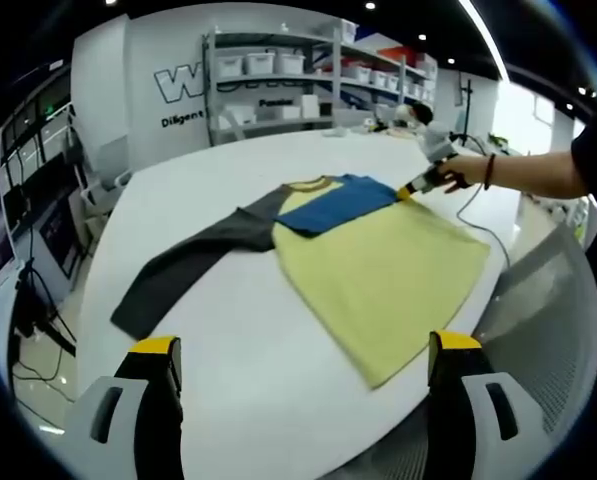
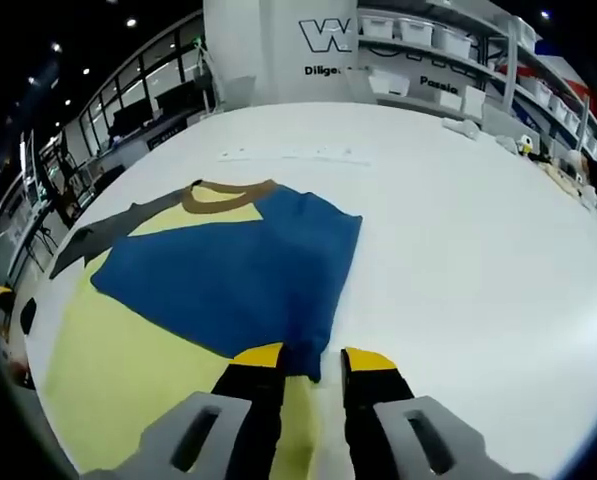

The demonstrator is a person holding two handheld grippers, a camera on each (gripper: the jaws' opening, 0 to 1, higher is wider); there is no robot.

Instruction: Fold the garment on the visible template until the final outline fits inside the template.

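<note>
A shirt with a yellow body (image 1: 378,270) lies flat on the white table (image 1: 228,190). Its grey sleeve (image 1: 188,265) stretches out to the left. The blue sleeve (image 1: 338,203) is folded across the chest below the brown collar (image 2: 228,195). My right gripper (image 1: 413,190), held in a person's hand, is at the cuff end of that sleeve. In the right gripper view its jaws (image 2: 313,357) stand close together with the edge of the blue sleeve (image 2: 238,270) pinched between them. My left gripper (image 1: 305,345) hovers open near the table's front edge, short of the shirt's hem.
Shelving with white bins (image 1: 278,70) stands behind the table. A cable (image 1: 478,215) trails across the table to the right of the shirt. A grey mesh chair (image 1: 548,330) sits at the table's right edge. Small items (image 2: 523,145) lie at the far end.
</note>
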